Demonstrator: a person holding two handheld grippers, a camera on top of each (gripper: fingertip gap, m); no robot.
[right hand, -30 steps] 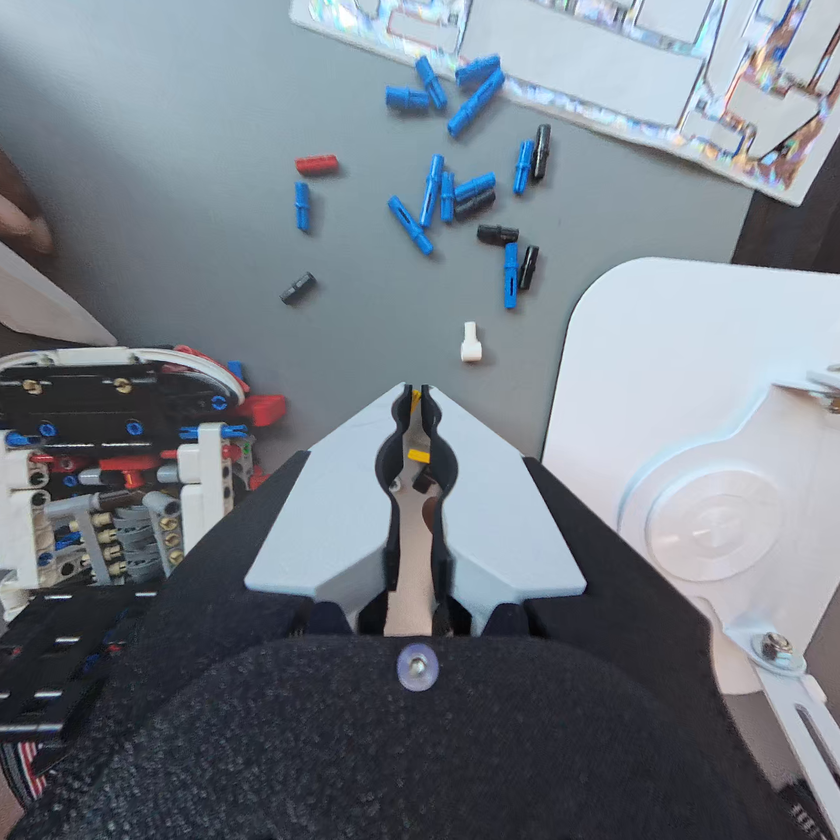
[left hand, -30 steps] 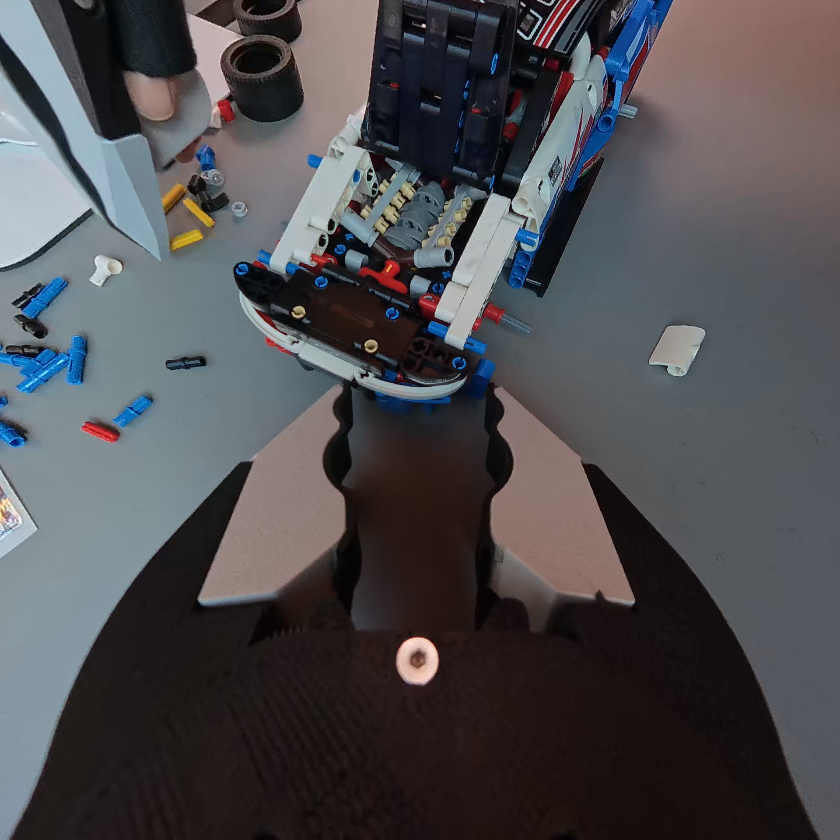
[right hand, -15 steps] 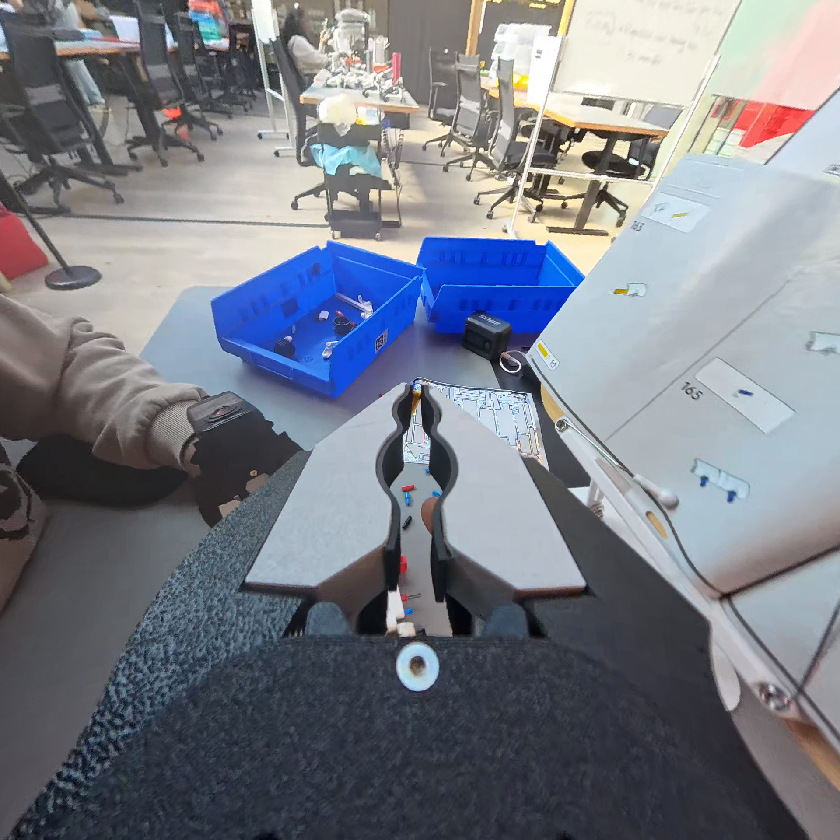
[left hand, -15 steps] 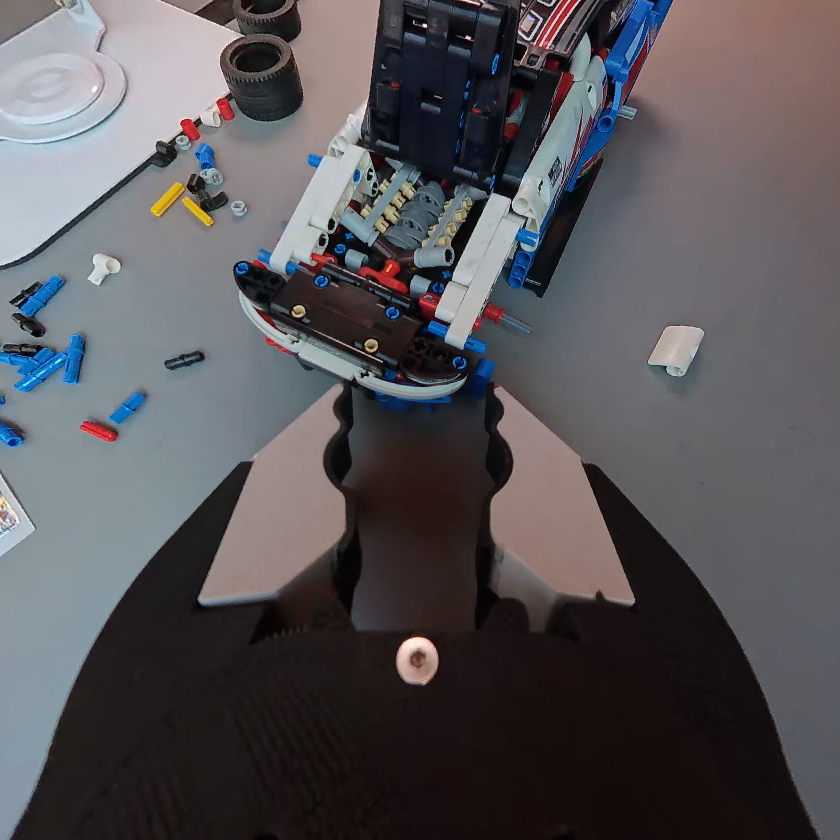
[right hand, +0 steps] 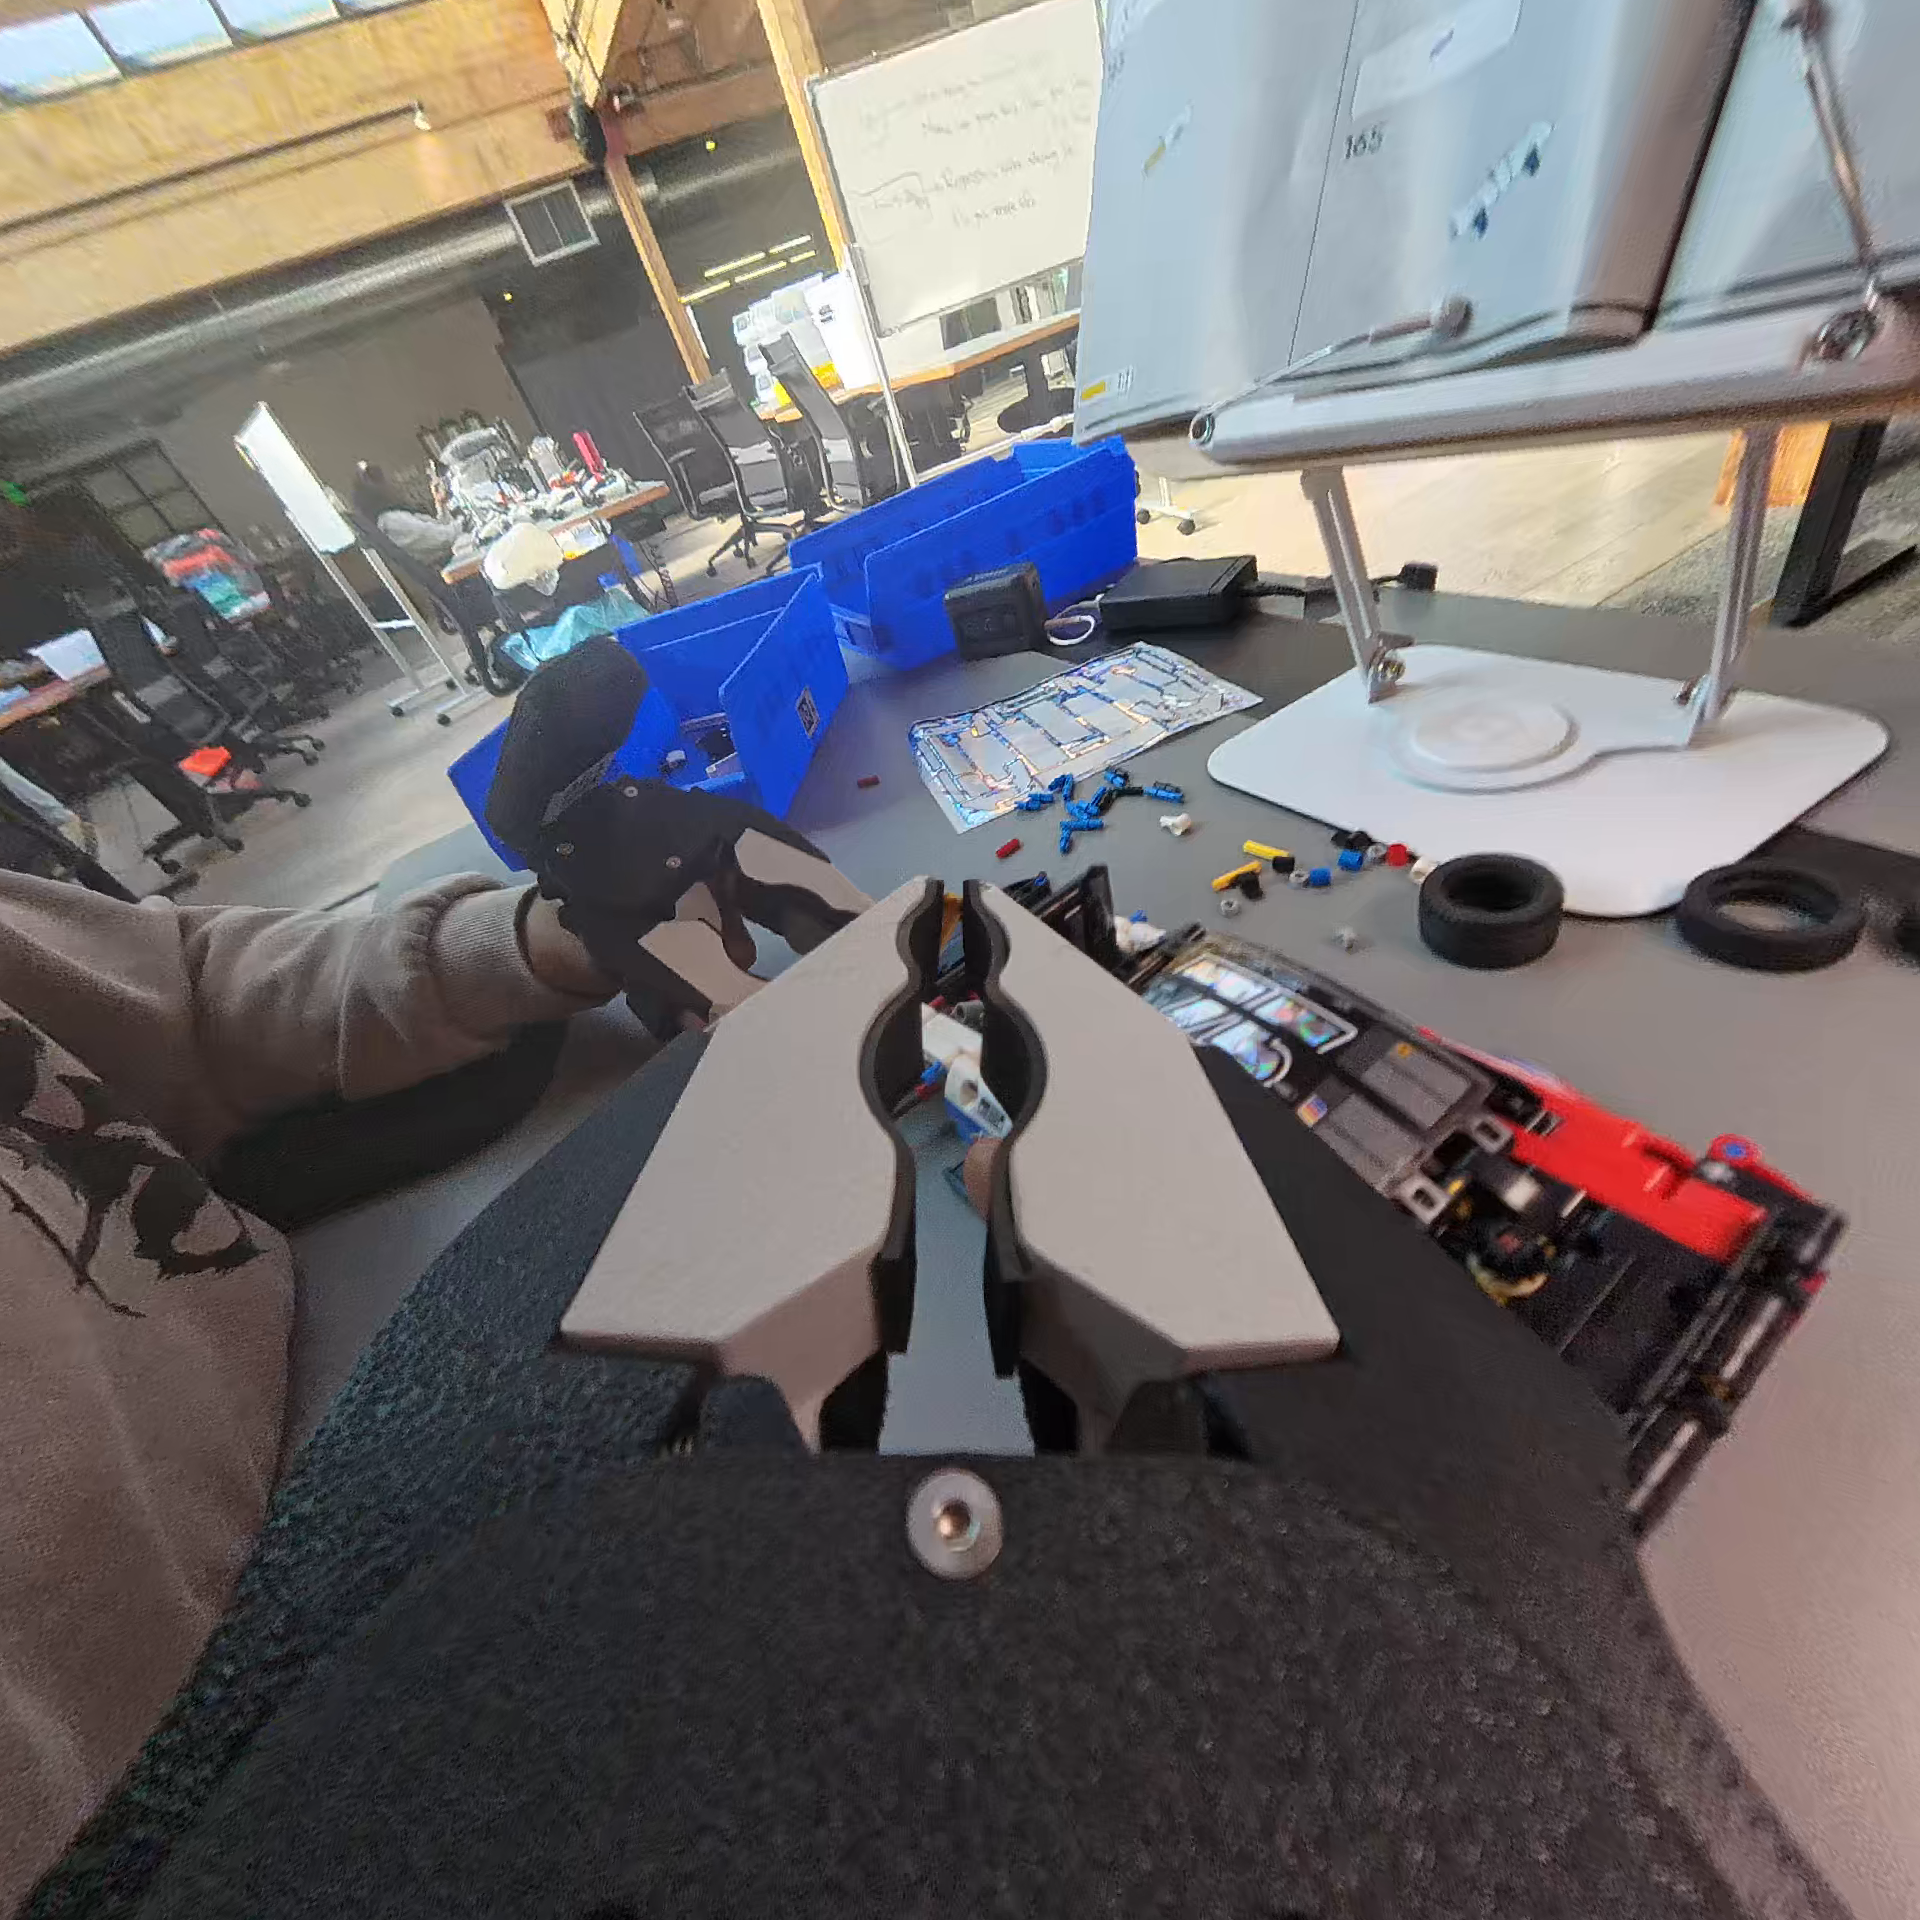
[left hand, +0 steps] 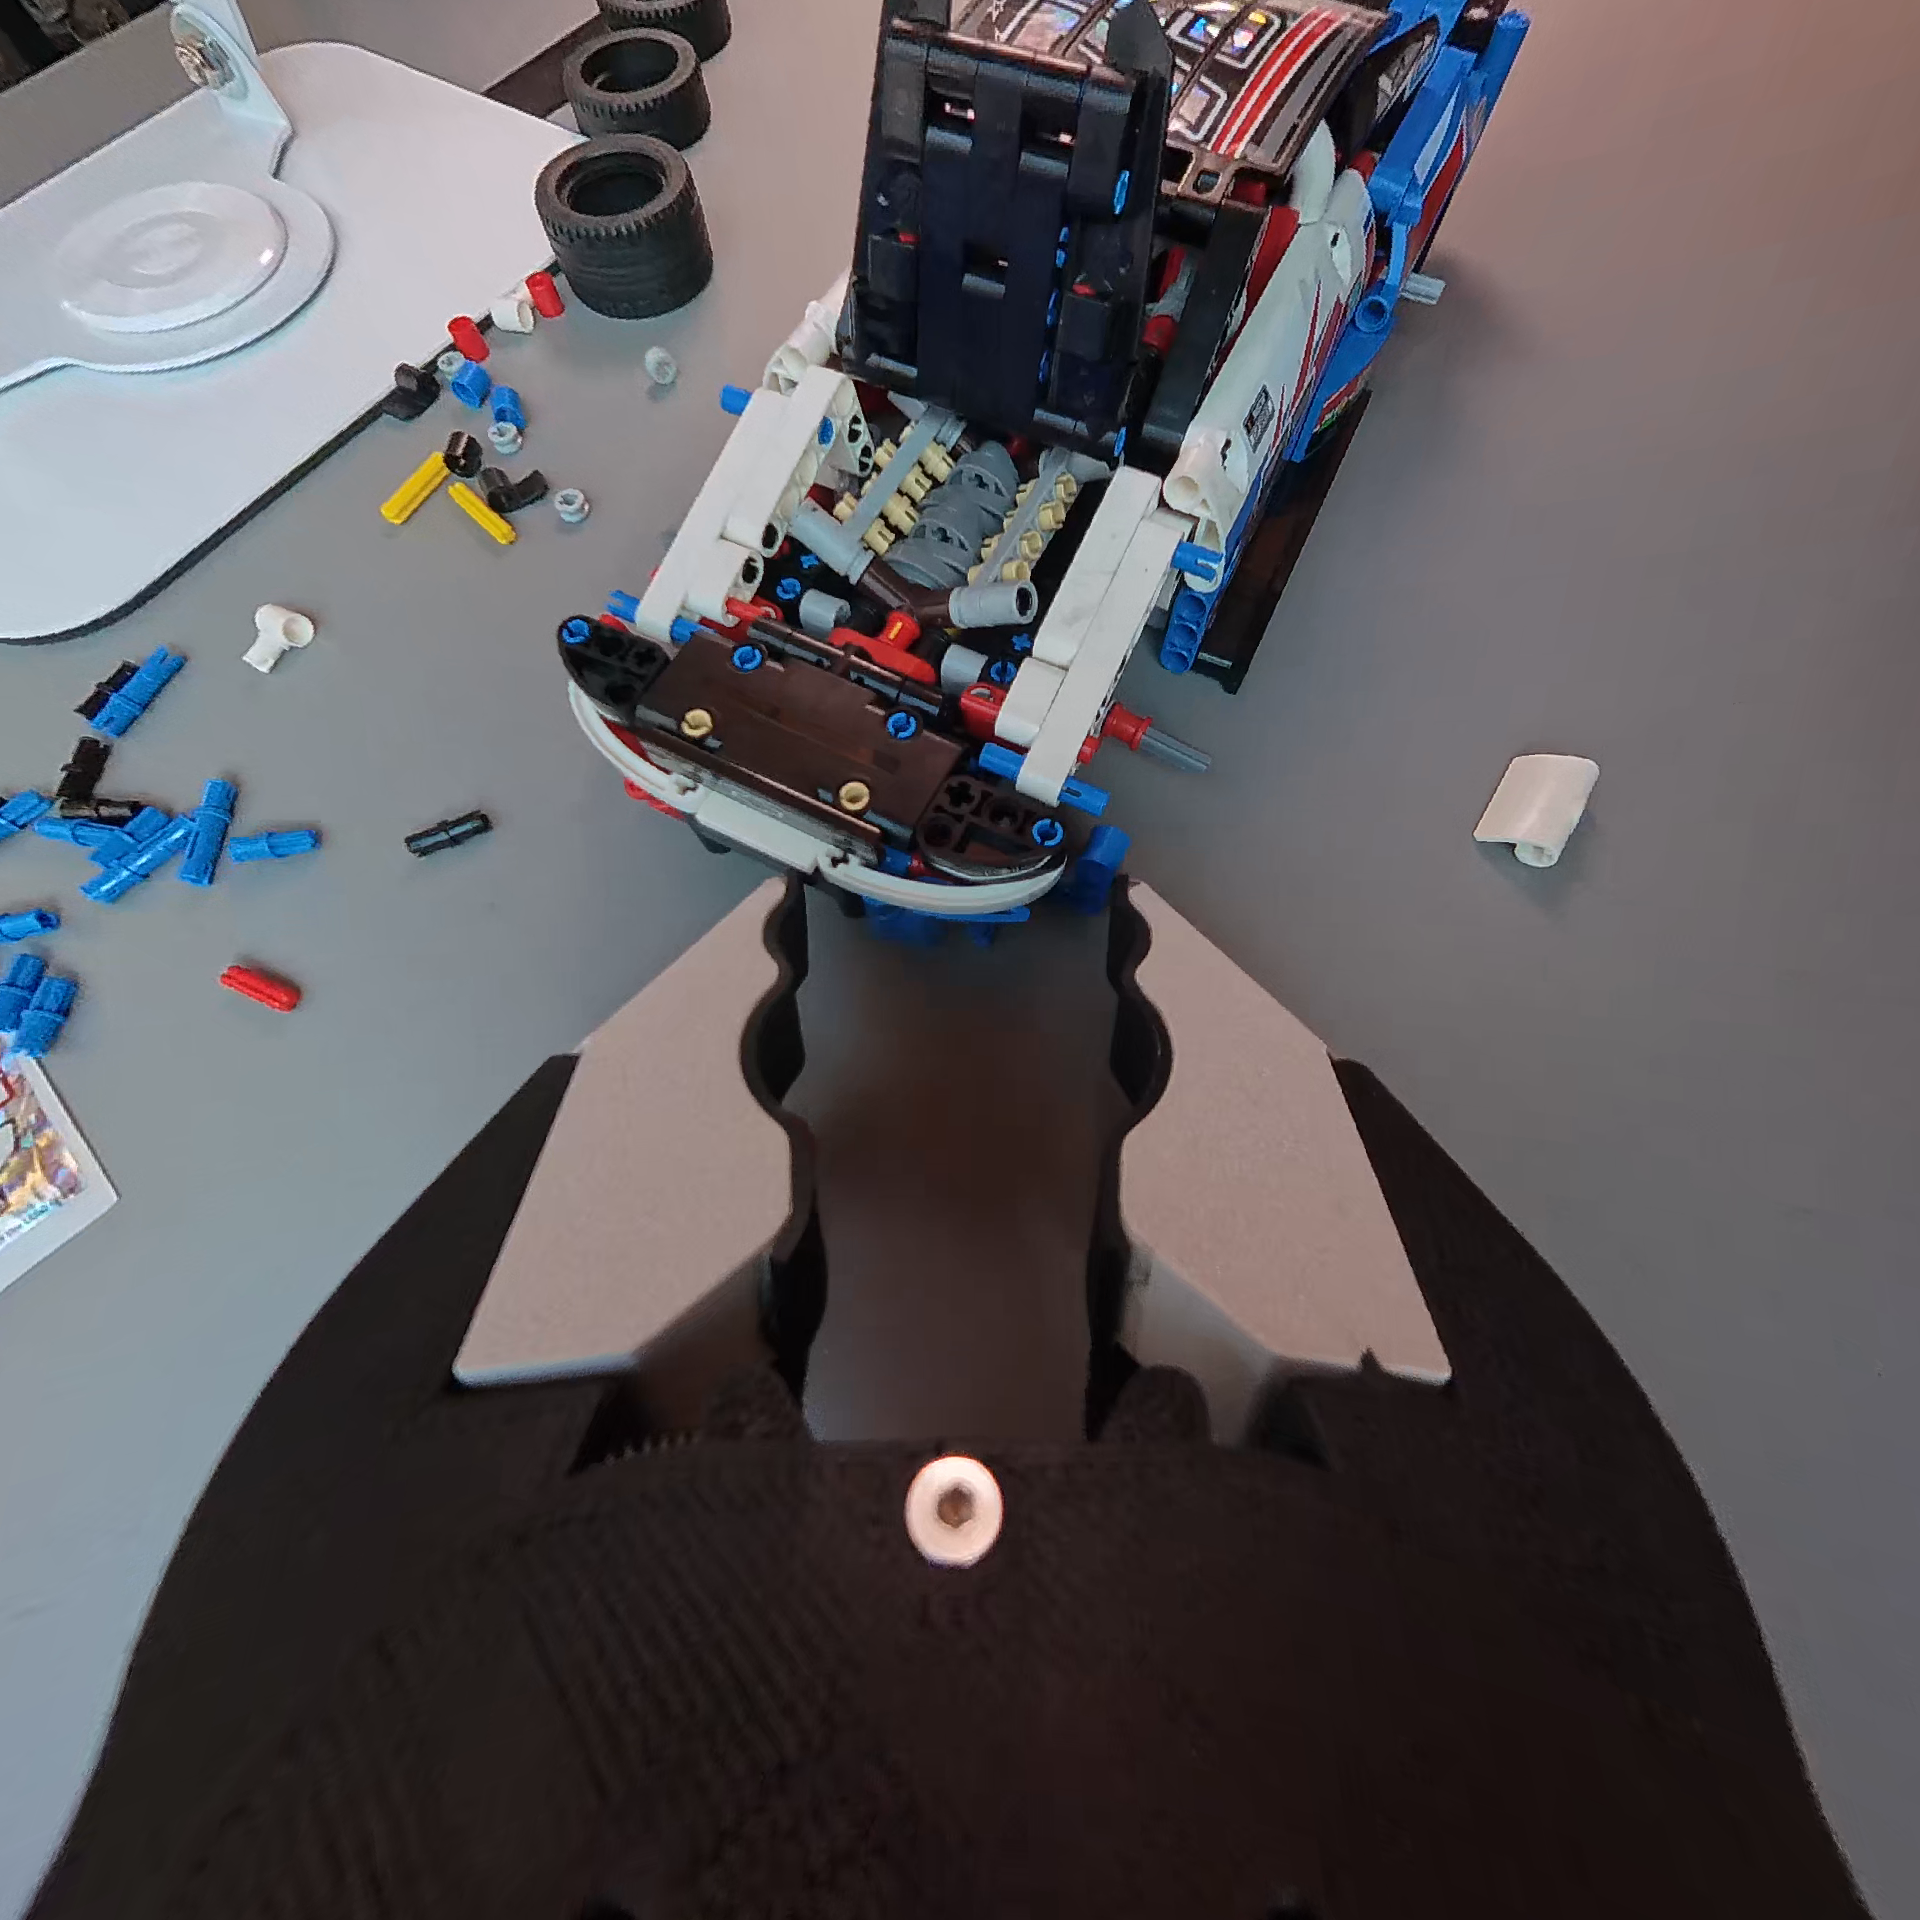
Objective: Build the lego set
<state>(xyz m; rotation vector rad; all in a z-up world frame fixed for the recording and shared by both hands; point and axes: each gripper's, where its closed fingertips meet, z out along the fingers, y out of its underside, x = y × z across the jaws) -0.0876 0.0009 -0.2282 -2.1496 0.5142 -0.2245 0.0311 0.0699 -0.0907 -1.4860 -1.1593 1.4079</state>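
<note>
The Lego car [left hand: 997, 540], white, blue and black, stands on the grey table with its dark hood raised over a grey engine. My left gripper [left hand: 956, 894] is open, and its fingertips flank the blue parts under the car's front bumper. My right gripper [right hand: 951, 899] is shut on a small yellow piece [right hand: 948, 920] at its tips and is held in the air above the car [right hand: 1455, 1122]. The left gripper [right hand: 727, 914] also shows in the right wrist view, held by a hand in a beige sleeve.
Loose blue, black, red and yellow pins [left hand: 156, 831] lie left of the car. Two black tyres [left hand: 623, 229] stand by a white book stand base [left hand: 208, 343]. A white curved part [left hand: 1538, 810] lies to the right. Blue bins [right hand: 790, 675] and a sticker sheet [right hand: 1081, 707] sit farther back. One gripper's finger ends stand about 20 cm off the other's.
My right gripper rose from the loose pieces by the stand with the yellow piece and swung round over the car. The left gripper and the car have not moved.
</note>
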